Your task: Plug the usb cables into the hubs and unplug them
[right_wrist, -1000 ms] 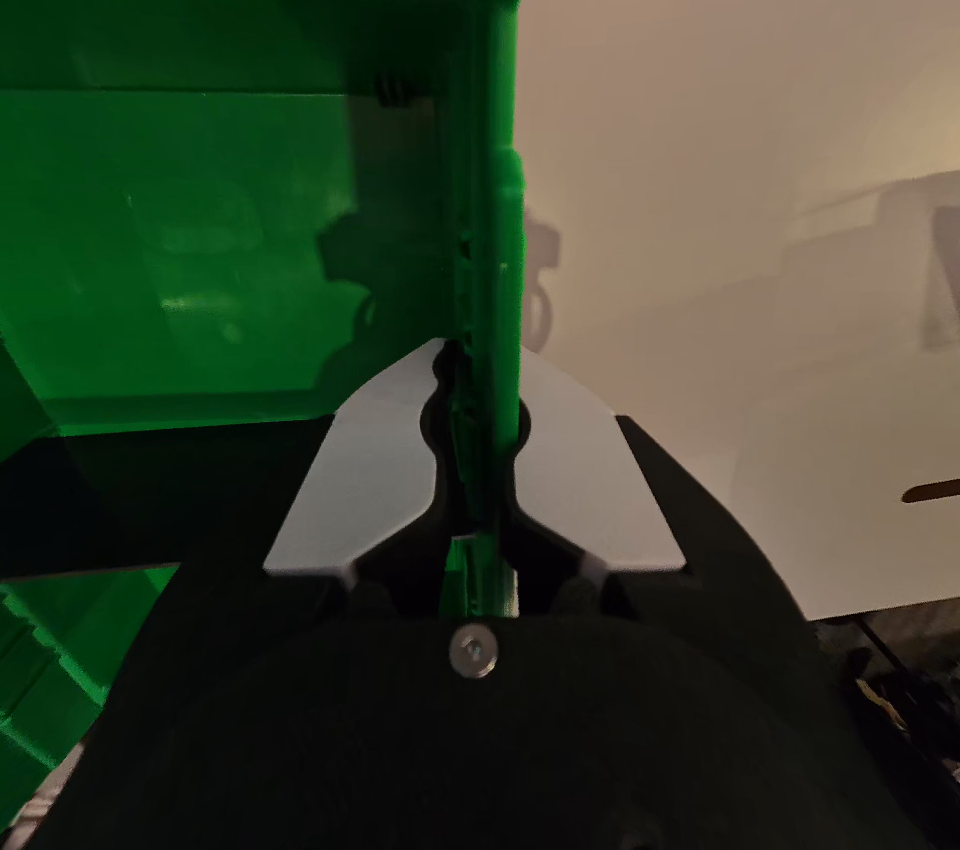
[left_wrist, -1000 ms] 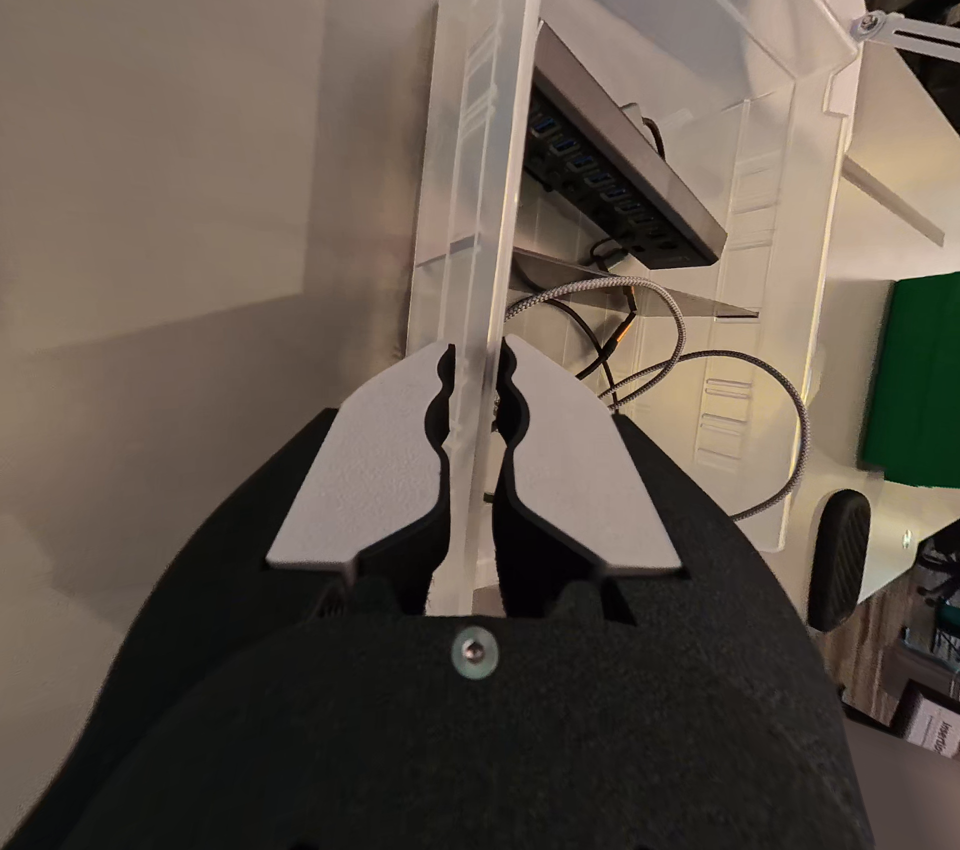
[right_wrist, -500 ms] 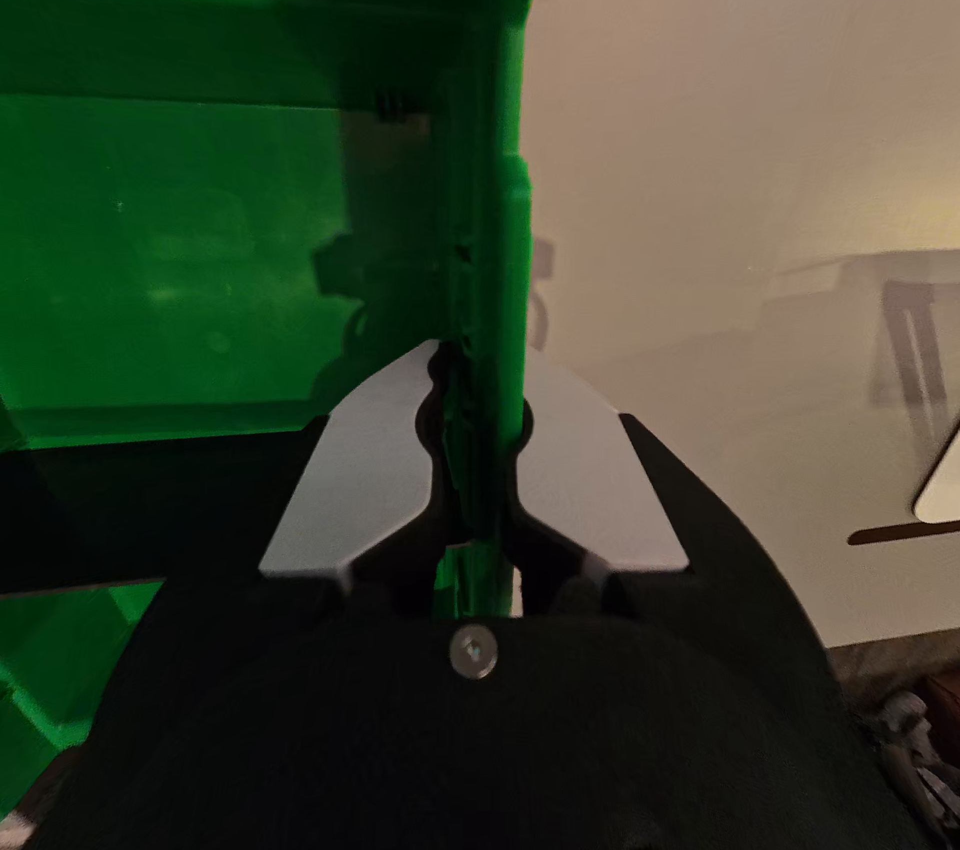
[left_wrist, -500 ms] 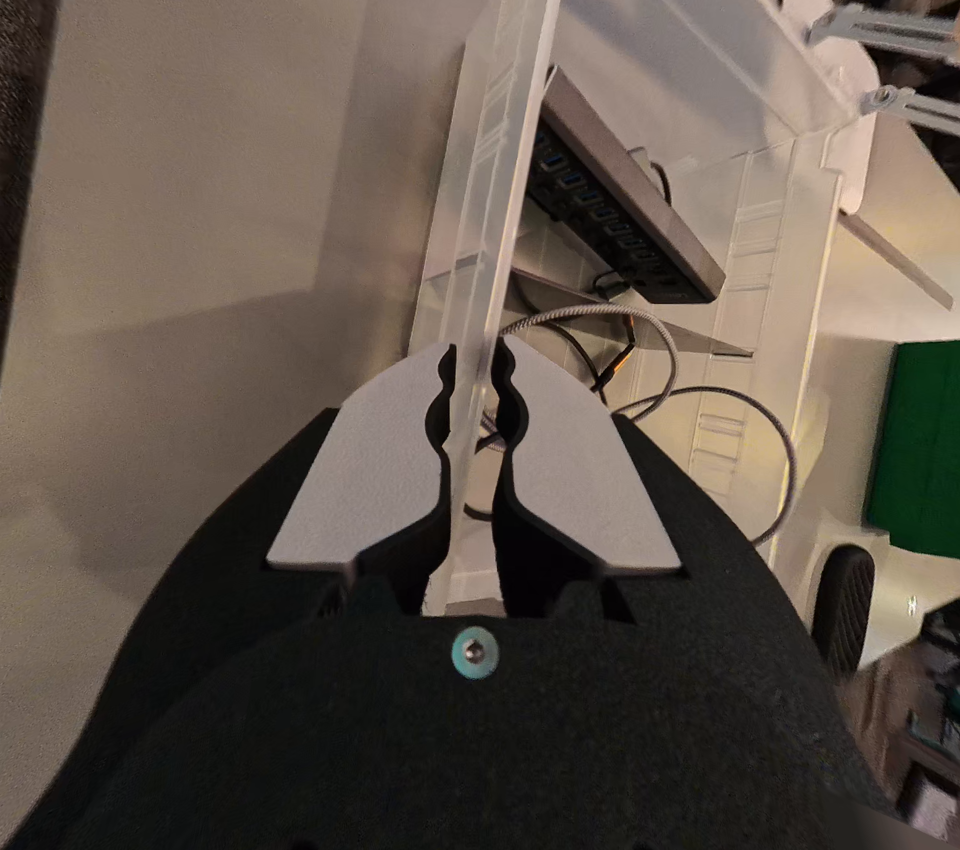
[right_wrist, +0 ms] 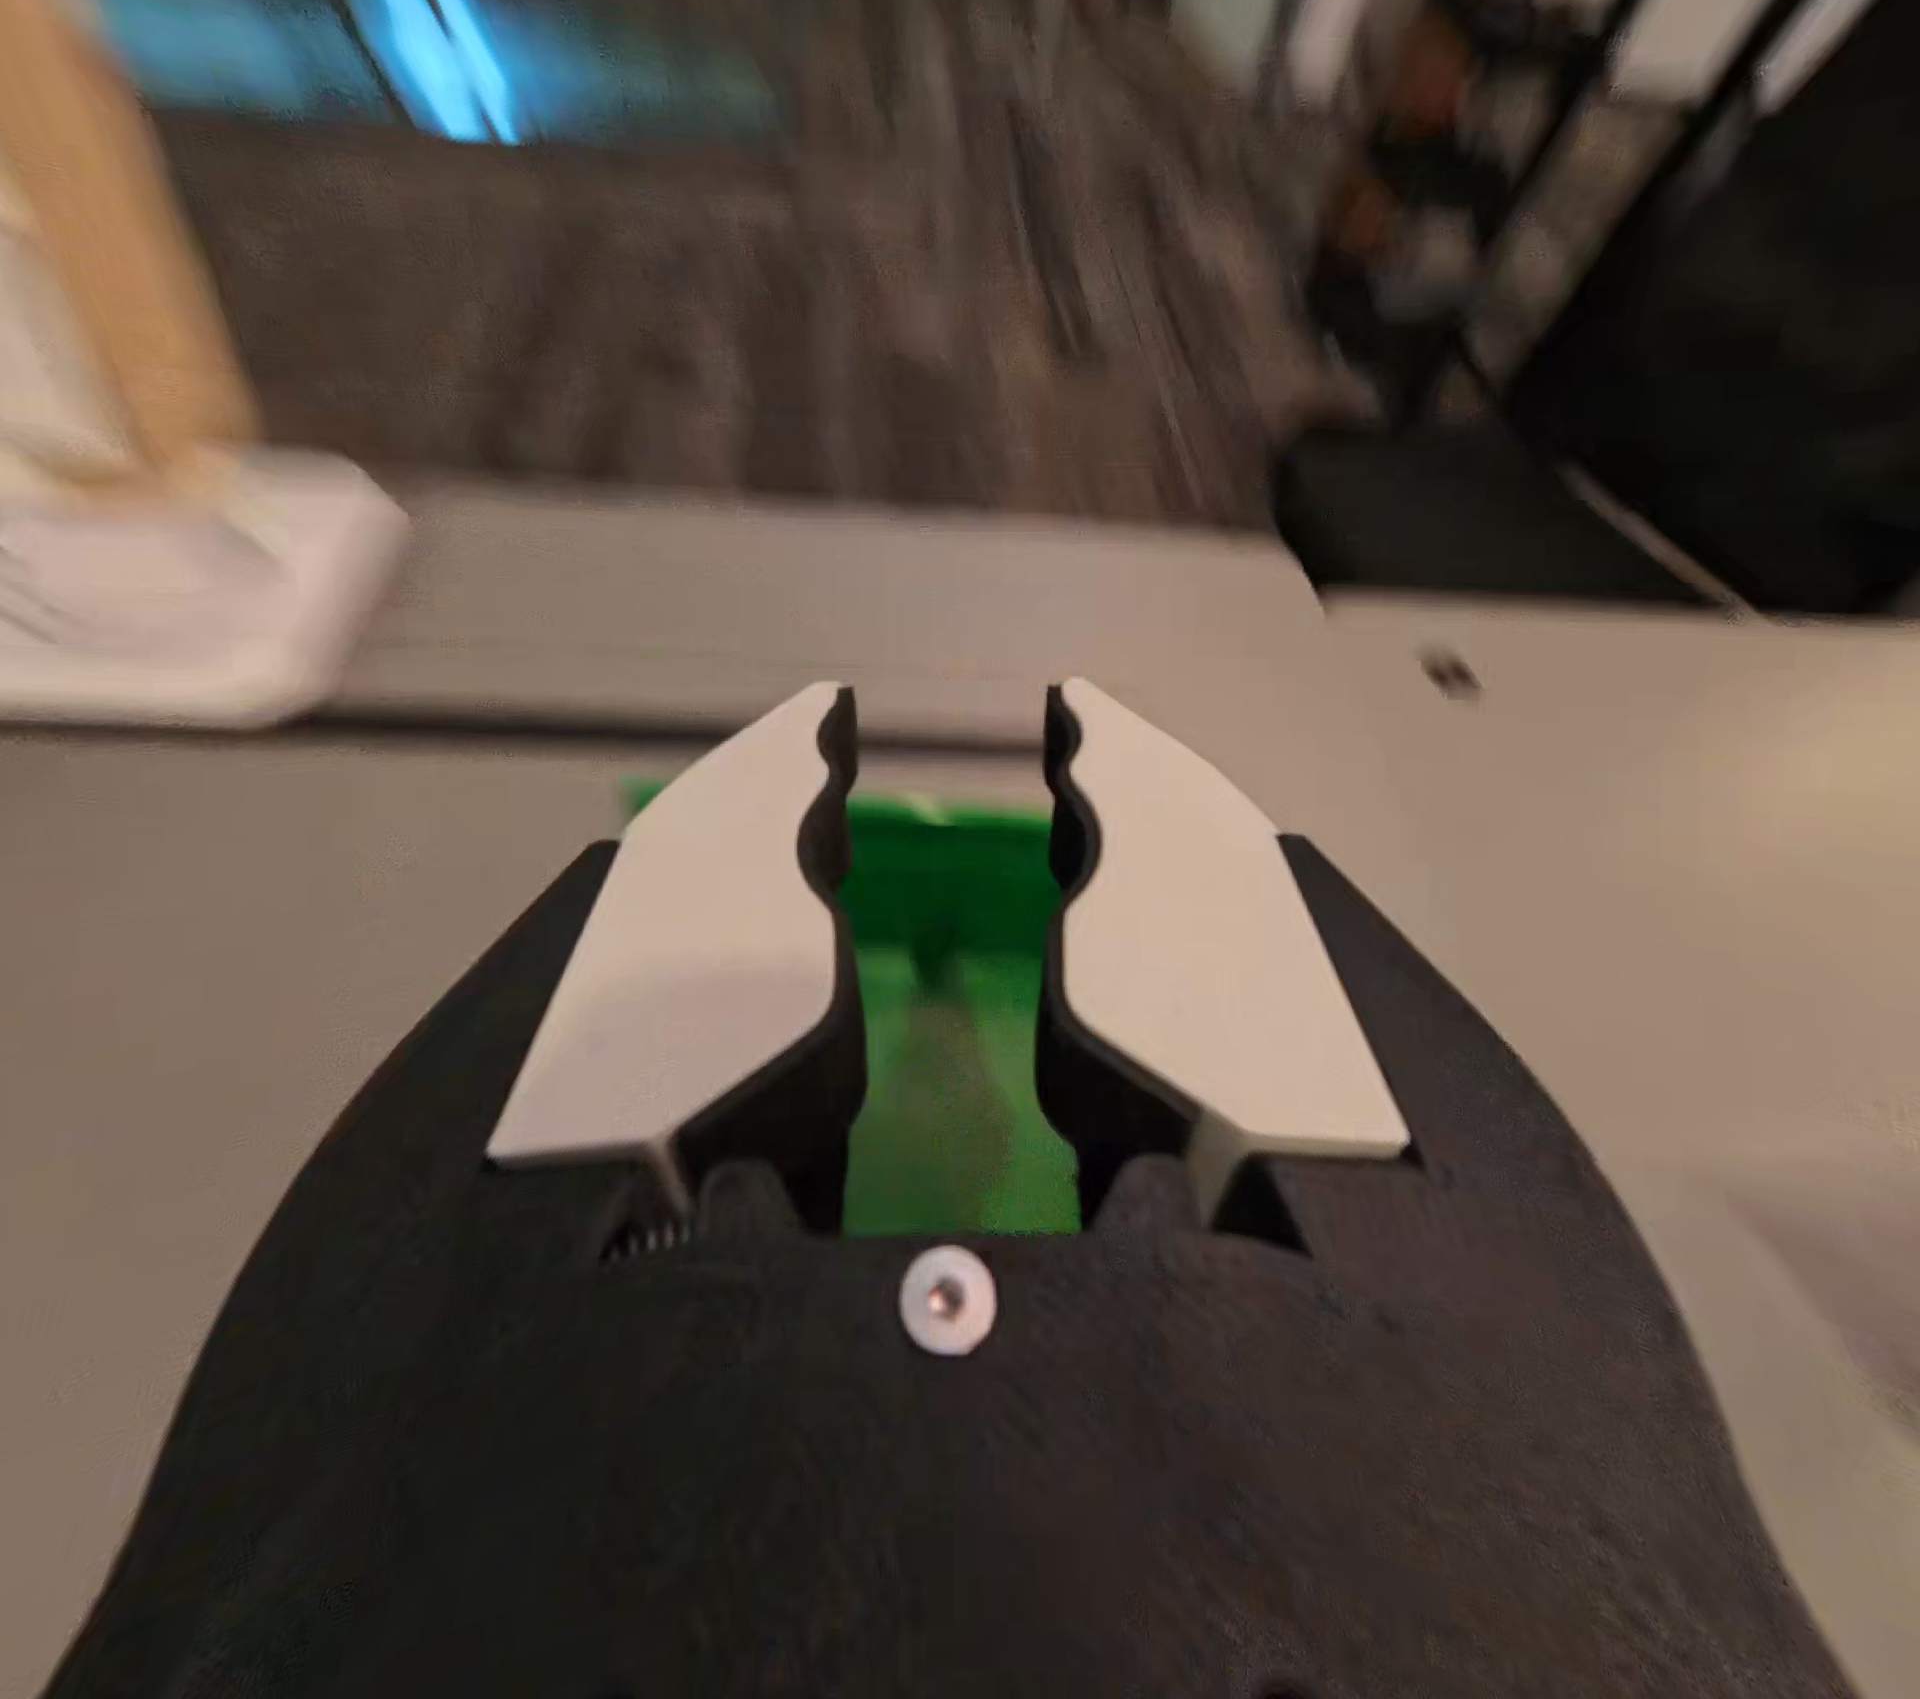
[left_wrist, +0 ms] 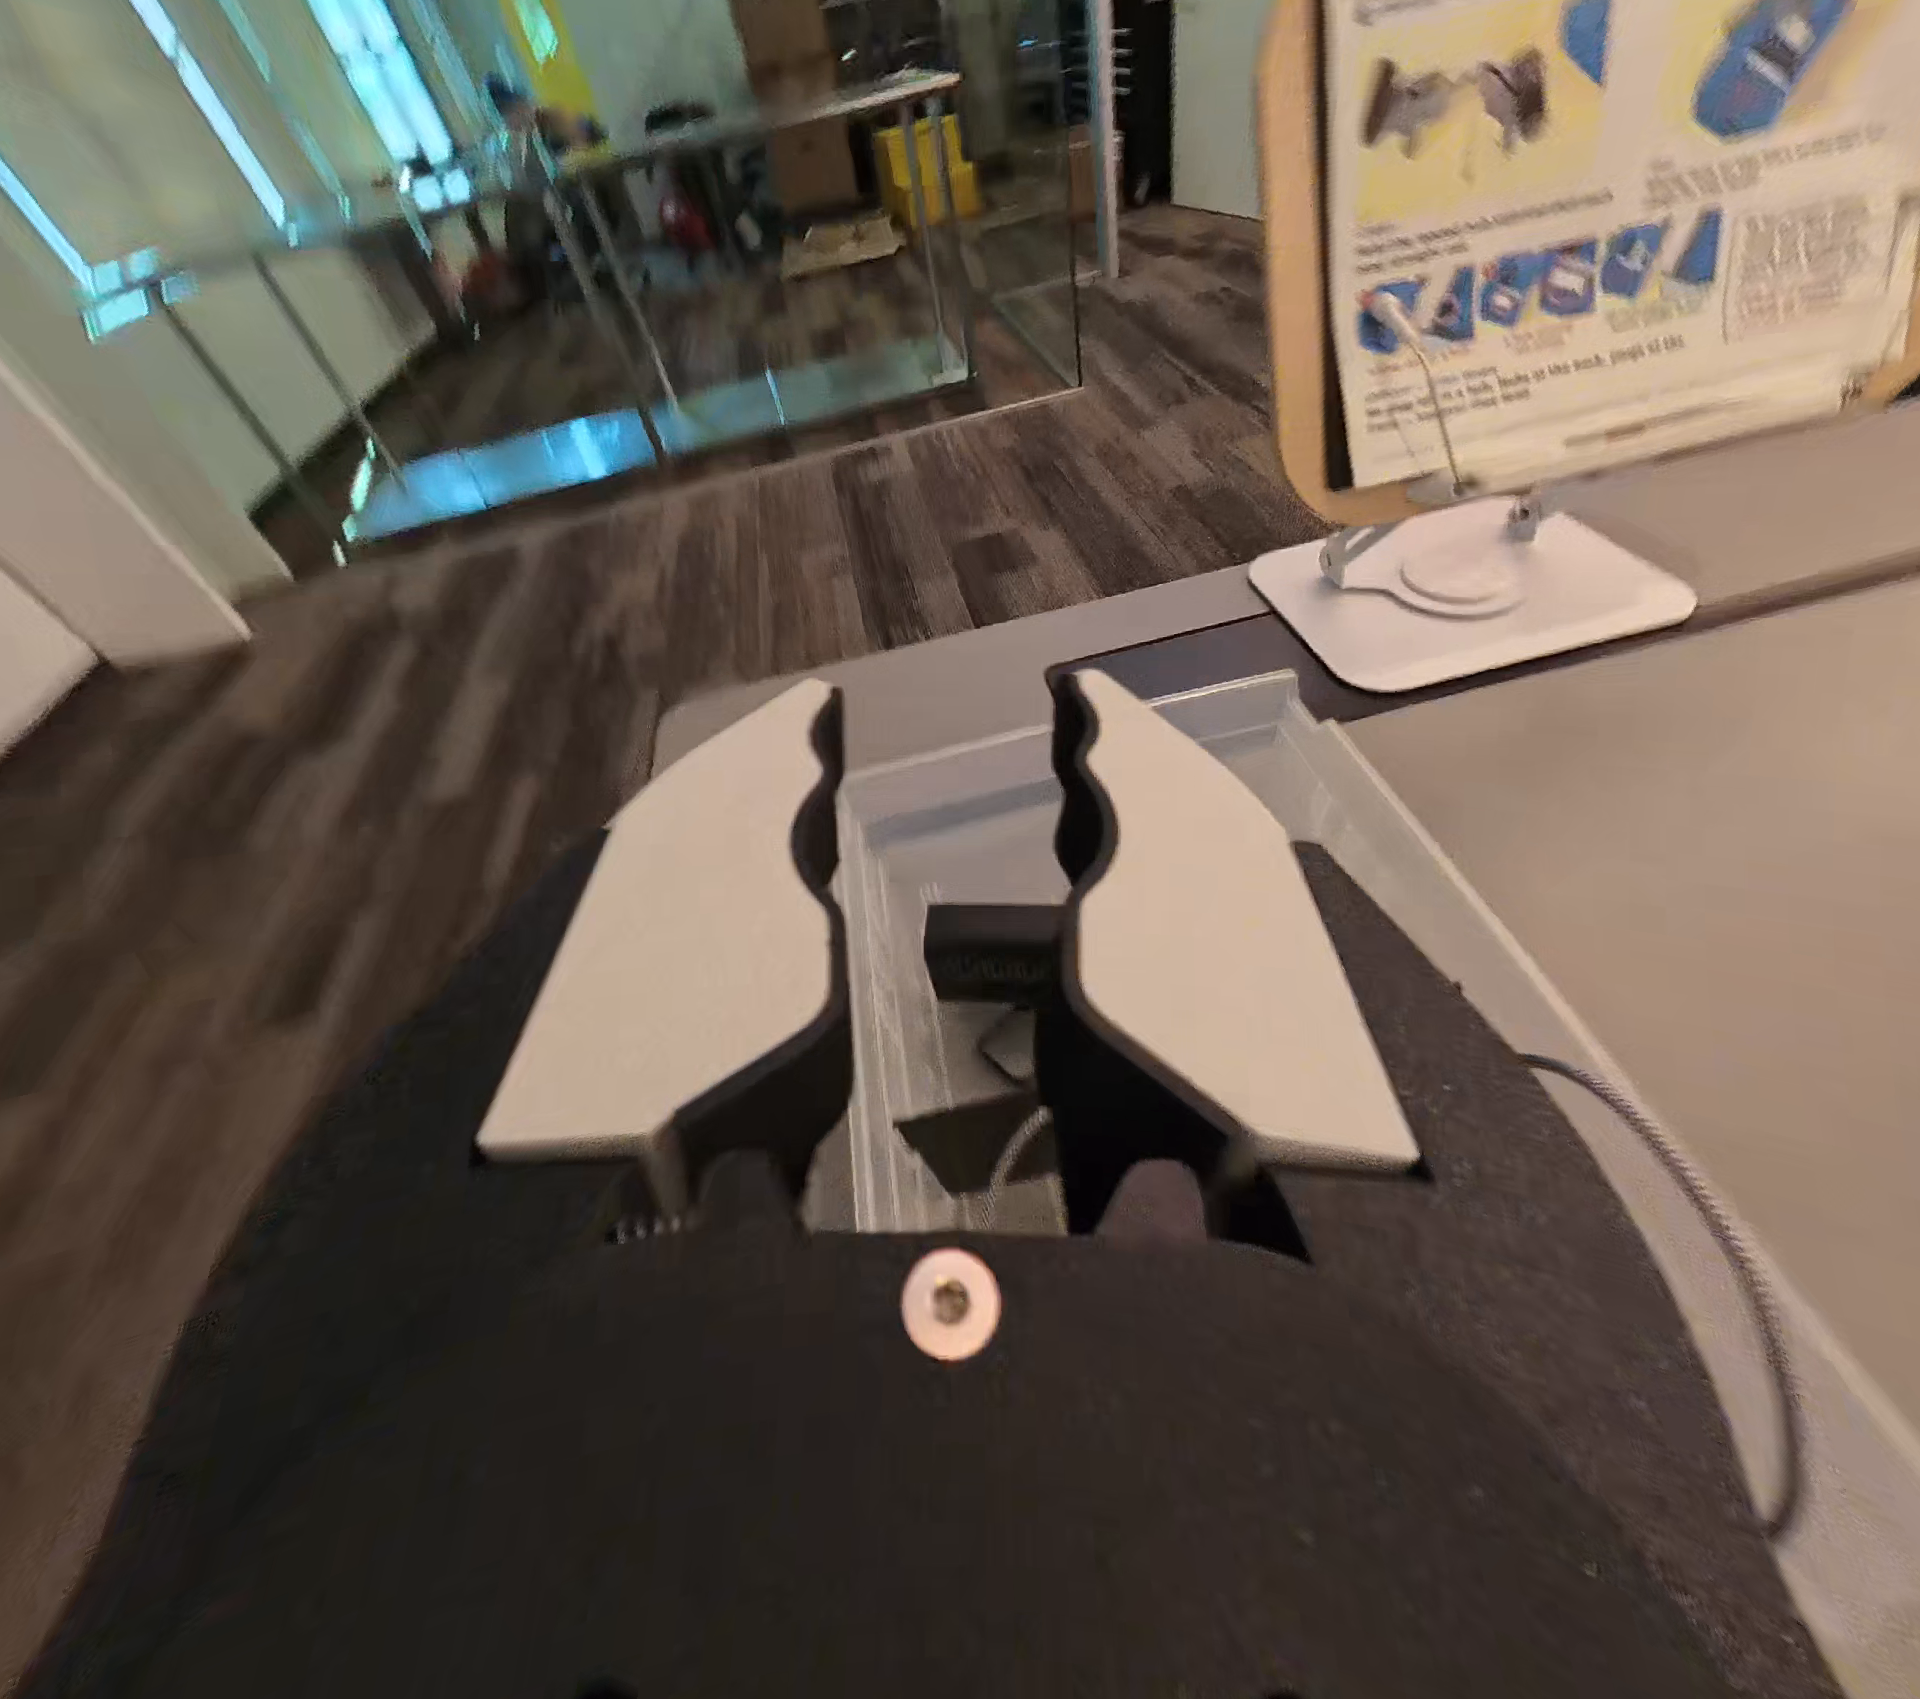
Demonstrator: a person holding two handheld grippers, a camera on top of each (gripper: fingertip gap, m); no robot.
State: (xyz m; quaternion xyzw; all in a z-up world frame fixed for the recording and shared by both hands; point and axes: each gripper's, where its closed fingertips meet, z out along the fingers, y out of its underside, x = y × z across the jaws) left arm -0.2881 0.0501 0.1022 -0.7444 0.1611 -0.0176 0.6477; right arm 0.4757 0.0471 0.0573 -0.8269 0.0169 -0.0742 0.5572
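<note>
The grey surface [left_wrist: 1621, 870] carries a clear plastic bin [left_wrist: 1340, 776] at its left edge and a green bin [right_wrist: 935, 880] nearer the middle. The black hub [left_wrist: 987, 948] lies in the clear bin, long axis crosswise to the bin's length, while a braided cable [left_wrist: 1756, 1286] trails over the bin's right rim. The left gripper [left_wrist: 945, 714] hangs above that bin and the right gripper [right_wrist: 951, 714] above the green one, each with fingers parted and holding nothing.

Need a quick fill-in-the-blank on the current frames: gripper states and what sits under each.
1. The left gripper has its jaws ____.
2. Below the right gripper sits a bin coloured ____.
3. The clear bin under the left gripper holds a ____ hub.
4. A braided cable trails over the ____.

Missing words: open; green; black; table
</note>
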